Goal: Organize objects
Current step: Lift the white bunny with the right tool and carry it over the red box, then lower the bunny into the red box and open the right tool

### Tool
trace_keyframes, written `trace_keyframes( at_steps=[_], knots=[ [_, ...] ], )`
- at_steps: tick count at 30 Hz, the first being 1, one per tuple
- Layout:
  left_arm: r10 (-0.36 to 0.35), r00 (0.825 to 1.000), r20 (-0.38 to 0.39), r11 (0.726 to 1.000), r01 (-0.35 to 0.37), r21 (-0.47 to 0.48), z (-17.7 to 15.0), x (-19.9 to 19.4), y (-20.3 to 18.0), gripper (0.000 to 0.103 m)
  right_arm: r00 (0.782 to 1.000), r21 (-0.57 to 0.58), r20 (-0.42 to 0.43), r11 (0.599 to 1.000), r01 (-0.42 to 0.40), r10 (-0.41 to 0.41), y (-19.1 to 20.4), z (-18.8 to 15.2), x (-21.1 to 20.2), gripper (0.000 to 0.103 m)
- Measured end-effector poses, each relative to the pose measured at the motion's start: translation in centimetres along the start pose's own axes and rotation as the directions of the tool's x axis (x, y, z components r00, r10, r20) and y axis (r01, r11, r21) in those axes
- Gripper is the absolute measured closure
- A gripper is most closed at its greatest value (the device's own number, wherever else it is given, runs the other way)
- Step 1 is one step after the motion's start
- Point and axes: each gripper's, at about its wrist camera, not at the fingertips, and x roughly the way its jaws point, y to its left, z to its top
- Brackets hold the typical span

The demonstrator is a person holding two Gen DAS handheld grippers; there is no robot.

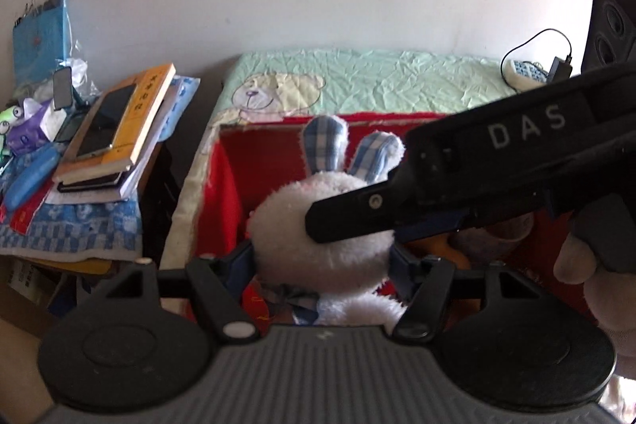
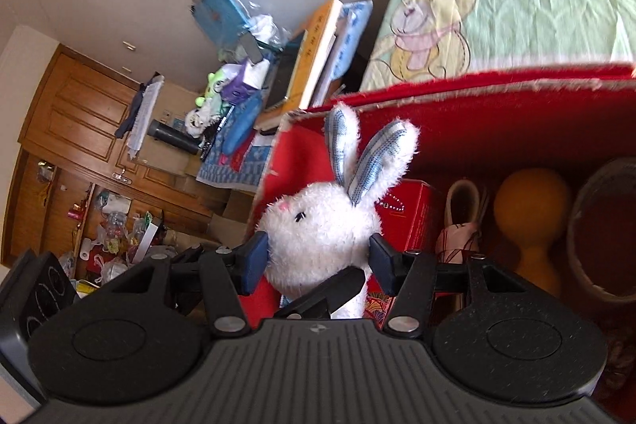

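A white plush rabbit point(image 1: 318, 237) with blue checked ears sits between the fingers of my left gripper point(image 1: 322, 261), inside the open red box point(image 1: 222, 193). The jaws stand on either side of its head, touching it. My right gripper point(image 2: 318, 261) also has its blue pads against both sides of the rabbit's head point(image 2: 318, 229). Seen from the left wrist, the right gripper's black body point(image 1: 497, 169) crosses in front of the rabbit from the right. The rabbit's lower body is hidden behind the grippers.
The red box point(image 2: 497, 106) also holds a small red carton point(image 2: 413, 213), an orange rounded object point(image 2: 532, 213), a pink item and a brown cup. It stands on a green bear-print bed point(image 1: 357, 78). A cluttered side table with books point(image 1: 119, 130) is left. A black speaker point(image 1: 612, 18) stands right.
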Motion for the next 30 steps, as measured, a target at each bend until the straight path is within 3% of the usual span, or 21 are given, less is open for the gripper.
trace_keyframes(
  at_steps=[13, 21, 27, 30],
  knots=[
    [-0.012, 1.000, -0.005, 0.999, 0.012, 0.031, -0.6, 0.8, 1.4, 0.032, 0.997, 0.030, -0.025, 0.997, 0.077, -0.076, -0.9, 0.9, 2.7, 0.041],
    [-0.042, 0.999, -0.003, 0.999, 0.042, 0.005, -0.5, 0.3, 2.0, 0.032, 0.993, 0.041, 0.063, 0.995, 0.096, -0.098, -0.9, 0.4, 0.0, 0.041],
    [0.001, 1.000, -0.005, 0.999, -0.001, 0.047, -0.7, 0.6, 1.6, 0.027, 0.964, 0.055, 0.104, 0.969, 0.240, -0.245, -1.5, -0.4, -1.2, 0.047],
    [-0.012, 1.000, -0.008, 0.999, 0.012, 0.039, -0.7, 0.3, 1.9, 0.028, 0.953, 0.032, 0.084, 0.956, 0.291, -0.293, -1.6, -0.8, -0.7, 0.052]
  ],
)
